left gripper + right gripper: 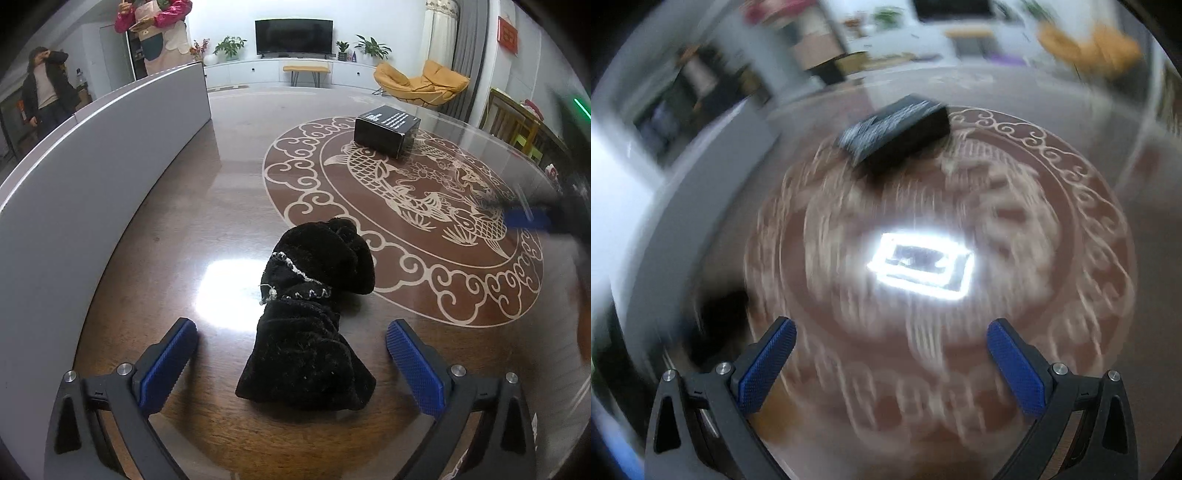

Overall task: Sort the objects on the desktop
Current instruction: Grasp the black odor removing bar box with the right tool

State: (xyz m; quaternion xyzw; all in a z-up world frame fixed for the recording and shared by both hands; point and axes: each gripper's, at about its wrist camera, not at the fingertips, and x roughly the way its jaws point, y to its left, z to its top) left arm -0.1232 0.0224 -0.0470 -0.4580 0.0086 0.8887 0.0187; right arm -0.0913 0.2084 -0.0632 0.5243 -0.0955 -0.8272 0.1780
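A crumpled black cloth (314,314) with a pale stitched trim lies on the brown table, its near end between the wide-apart blue pads of my left gripper (291,343), which is open and not pressing on it. A black box (386,129) with white print stands farther back on the fish pattern. In the blurred right wrist view the same black box (897,133) lies ahead, and my right gripper (892,343) is open with only bare table between its fingers. The right gripper shows as a blur at the right edge of the left wrist view.
A grey partition (92,166) curves along the table's left side. The round table (229,184) carries a cream fish-and-cloud inlay. A bright lamp reflection (921,266) glares on it. Two people stand at the far left; a television, plants and a yellow chair line the back.
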